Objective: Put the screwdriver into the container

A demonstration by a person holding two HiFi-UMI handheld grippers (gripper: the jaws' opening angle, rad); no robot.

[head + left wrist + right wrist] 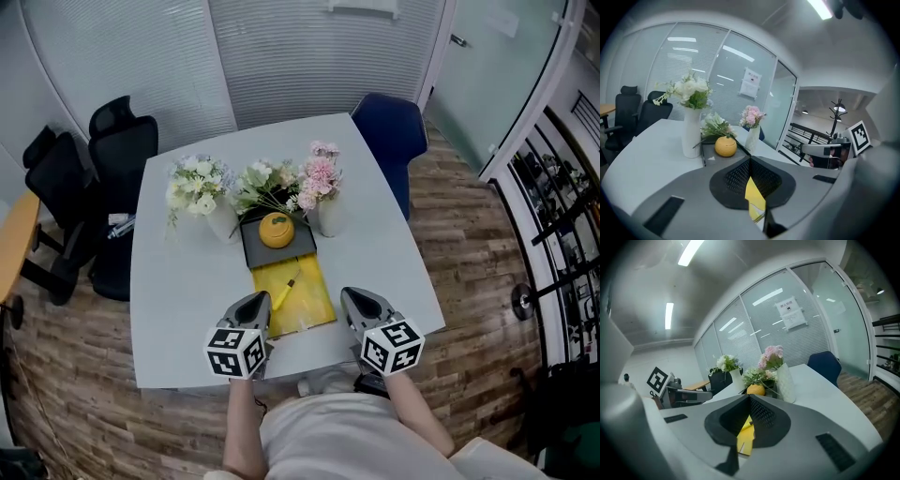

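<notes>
Left gripper point(255, 300) is hovering at approx 7 o'clock of the yellow mat point(314, 305), over the mat's near-left corner. In the left gripper view point(750, 158) its jaws are meeting tip to tip, fully together, w/ nothing pinched btwn them; only a sliver of yellow mat is showing through the slit below the tips. Right gripper point(352, 296) is hanging at approx 5 o'clock of the mat, just off its right edge. In the right gripper view point(750, 397) its jaws are likewise pressing together at the tips, holding nothing, w/ the mat showing beneath. The screwdriver point(284, 292) is lying flat on the mat, yellow handle toward 7 o'clock, shaft pointing to approx 1 o'clock. It is sitting just beside the left gripper's tips, at their 2 o'clock; can't tell if they are touching, but the jaws aren't closing on it. The container point(253, 251), a dark square tray, is sitting at 12 o'clock of the mat, against its far edge, w/ a round yellow thing point(277, 230) resting inside. Three vases of flowers point(197, 187) are standing round the container's far side, from 10 to 2 o'clock, all on the white table point(187, 300).
</notes>
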